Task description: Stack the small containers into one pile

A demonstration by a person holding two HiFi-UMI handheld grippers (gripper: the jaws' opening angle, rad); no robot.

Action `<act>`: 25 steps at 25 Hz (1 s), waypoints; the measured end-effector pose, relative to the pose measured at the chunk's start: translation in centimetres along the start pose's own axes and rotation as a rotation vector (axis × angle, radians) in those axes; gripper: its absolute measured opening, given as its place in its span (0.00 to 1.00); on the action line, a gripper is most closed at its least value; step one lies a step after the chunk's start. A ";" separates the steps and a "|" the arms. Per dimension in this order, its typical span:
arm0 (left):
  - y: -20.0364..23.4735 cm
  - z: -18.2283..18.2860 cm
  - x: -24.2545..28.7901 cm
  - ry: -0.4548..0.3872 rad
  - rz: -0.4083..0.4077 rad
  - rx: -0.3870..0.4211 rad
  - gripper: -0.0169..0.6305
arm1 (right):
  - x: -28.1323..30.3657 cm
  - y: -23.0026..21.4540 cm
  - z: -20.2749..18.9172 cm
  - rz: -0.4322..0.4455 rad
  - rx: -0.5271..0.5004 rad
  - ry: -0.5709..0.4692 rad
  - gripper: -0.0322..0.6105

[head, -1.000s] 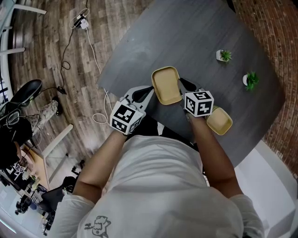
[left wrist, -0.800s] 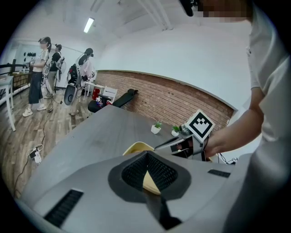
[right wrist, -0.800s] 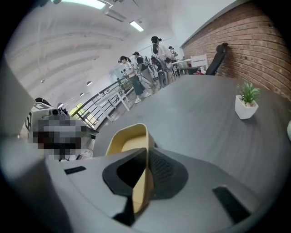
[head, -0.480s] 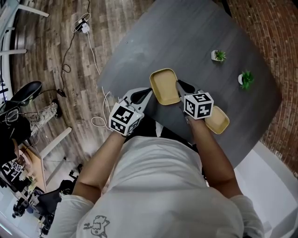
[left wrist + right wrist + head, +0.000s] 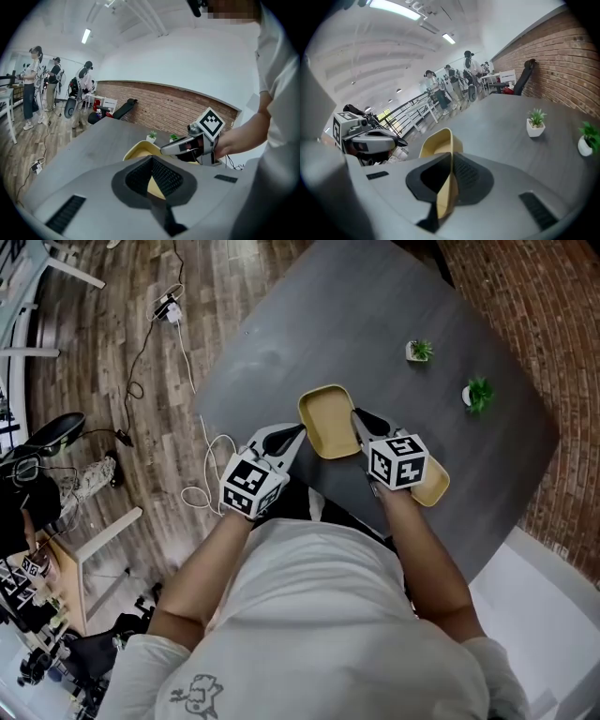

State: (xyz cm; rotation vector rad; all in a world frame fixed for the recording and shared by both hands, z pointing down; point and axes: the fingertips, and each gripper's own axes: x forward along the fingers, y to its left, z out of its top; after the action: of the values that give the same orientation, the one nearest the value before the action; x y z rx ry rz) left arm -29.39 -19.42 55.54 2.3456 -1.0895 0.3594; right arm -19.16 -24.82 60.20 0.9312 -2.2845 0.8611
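Container (image 5: 330, 421) at near side of table (image 5: 375, 315), pinched by both rims: right gripper (image 5: 360, 418) clamped on right wall, left gripper (image 5: 298, 433) apparently clamped on left rim. Risks: thin-wall pinch slipping or tilting; second container (image 5: 433, 486) near table edge, half under right gripper, easy to knock off. No readable text; only square markers on gripper cubes.

I get bright, even light from ceiling strips (image 5: 86, 35) at 11 o'clock in both gripper views, with no harsh glare. Fisheye bends and darkens every edge. The yellow container (image 5: 445, 194) blurs near the lens at 6 o'clock. Shadows on the table (image 5: 375, 315) are soft.
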 end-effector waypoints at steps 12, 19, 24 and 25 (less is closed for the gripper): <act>-6.7 1.4 0.5 -0.031 -0.018 0.073 0.04 | -7.2 -1.4 -0.6 -0.008 0.019 -0.106 0.08; -11.2 2.7 1.2 -0.050 -0.016 0.115 0.04 | -12.4 -2.8 -1.0 -0.013 0.025 -0.172 0.08; -14.9 3.4 2.2 -0.063 -0.024 0.153 0.04 | -16.3 -4.8 -2.2 -0.022 0.034 -0.212 0.08; -15.7 3.5 2.4 -0.065 -0.025 0.160 0.04 | -17.1 -5.2 -2.5 -0.024 0.036 -0.218 0.08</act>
State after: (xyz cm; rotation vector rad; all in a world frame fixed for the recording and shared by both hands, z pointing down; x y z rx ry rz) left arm -15.69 -14.43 48.26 2.5252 -1.0964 0.3760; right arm -3.96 -18.85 52.46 1.1149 -2.4412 0.8284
